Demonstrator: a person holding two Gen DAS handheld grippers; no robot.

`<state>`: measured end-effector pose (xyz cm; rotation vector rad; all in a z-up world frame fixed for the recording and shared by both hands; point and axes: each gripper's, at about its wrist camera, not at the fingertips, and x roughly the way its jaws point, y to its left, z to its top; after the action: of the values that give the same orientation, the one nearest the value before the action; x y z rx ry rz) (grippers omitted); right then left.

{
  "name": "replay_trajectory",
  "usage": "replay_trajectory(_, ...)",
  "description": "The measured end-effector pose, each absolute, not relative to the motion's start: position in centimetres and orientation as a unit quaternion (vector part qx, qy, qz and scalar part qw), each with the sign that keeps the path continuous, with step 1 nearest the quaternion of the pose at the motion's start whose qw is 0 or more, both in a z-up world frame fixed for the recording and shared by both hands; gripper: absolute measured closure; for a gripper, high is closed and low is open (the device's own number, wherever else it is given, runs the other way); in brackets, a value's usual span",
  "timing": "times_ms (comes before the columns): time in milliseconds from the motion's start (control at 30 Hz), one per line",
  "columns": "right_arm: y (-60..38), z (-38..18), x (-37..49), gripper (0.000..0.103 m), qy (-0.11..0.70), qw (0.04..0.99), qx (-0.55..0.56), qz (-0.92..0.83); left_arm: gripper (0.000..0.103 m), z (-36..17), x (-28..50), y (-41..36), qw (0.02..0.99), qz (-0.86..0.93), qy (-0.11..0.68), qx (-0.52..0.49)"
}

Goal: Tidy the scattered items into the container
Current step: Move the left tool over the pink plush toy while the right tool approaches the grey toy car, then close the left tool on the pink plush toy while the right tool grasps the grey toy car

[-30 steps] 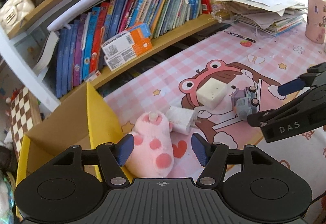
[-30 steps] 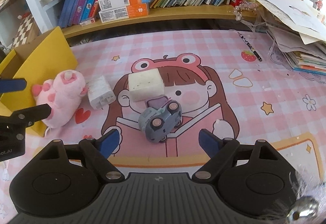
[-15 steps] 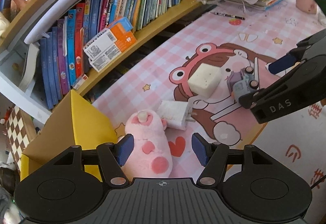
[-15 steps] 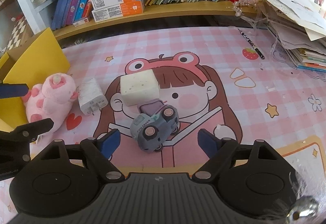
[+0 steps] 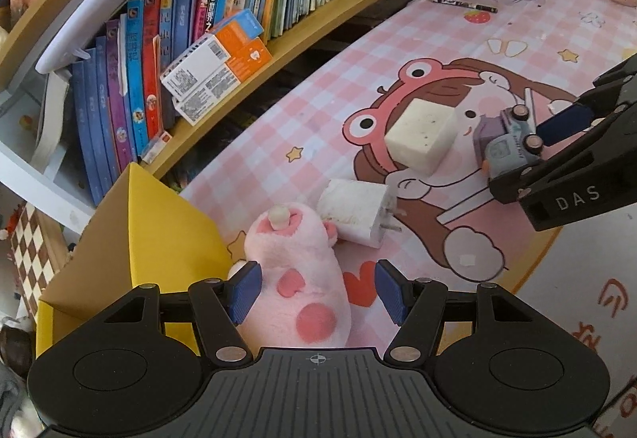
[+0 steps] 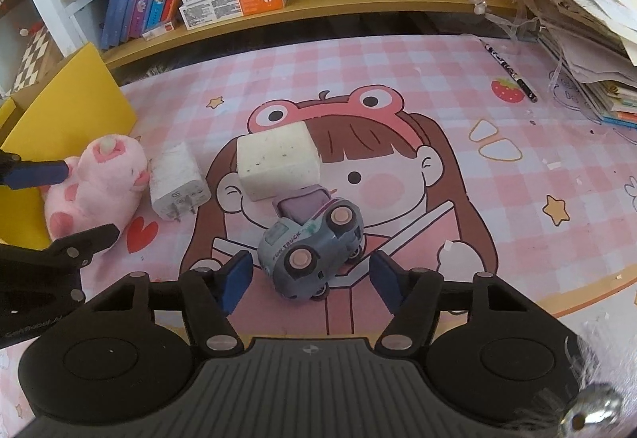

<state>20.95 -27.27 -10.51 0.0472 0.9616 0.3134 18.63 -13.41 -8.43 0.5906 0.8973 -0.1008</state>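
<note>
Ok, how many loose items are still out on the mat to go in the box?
4. Pink plush against the yellow box, between the left gripper fingers; white charger beside it; cream block mid-mat; toy truck between the right gripper fingers. Box interior unseen.

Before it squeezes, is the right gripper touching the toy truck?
Apart: the right wrist view shows mat between both pads of the right gripper and the truck.

The pink plush toy [image 5: 296,278] looks soft and fuzzy. The toy truck [image 6: 314,247] is smooth, glossy plastic. The white charger [image 6: 177,185] has scuffed matt plastic; the cream block [image 6: 276,163] looks speckled and matt. The yellow box [image 5: 159,235] is matt card.
</note>
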Motion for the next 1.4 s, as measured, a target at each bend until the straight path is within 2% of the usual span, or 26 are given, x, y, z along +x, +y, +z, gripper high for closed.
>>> replay_trajectory(100,-27.2,-10.7,21.3,0.046,0.462,0.874,0.022,0.152,0.040,-8.7,19.1,-13.4,0.858,-0.044,0.426,0.285)
replay_trajectory(267,-27.2,-10.8,21.3,0.048,0.460,0.874,0.020,0.153,0.042,-9.0,19.7,-13.2,0.858,-0.041,0.425,0.287)
replay_trajectory(467,-27.1,-10.8,21.3,0.050,0.458,0.875,0.017,0.156,0.055,-9.2,20.3,-12.8,0.857,-0.036,0.423,0.292)
replay_trajectory(533,-27.1,-10.7,21.1,0.057,0.455,0.876,0.015,0.160,0.061,-9.2,20.4,-12.7,0.856,-0.037,0.422,0.296)
replay_trajectory(733,-27.2,-10.3,20.6,0.060,0.454,0.875,0.014,0.168,0.071,-8.3,20.1,-12.0,0.863,-0.047,0.426,0.268)
replay_trajectory(900,-27.4,-9.4,19.8,0.063,0.447,0.877,0.016,0.173,0.072,-6.7,18.6,-11.7,0.876,-0.057,0.423,0.223)
replay_trajectory(1400,-27.2,-6.8,16.3,0.065,0.426,0.885,0.006,0.186,0.072,-3.0,13.8,-11.9,0.905,-0.078,0.378,0.177)
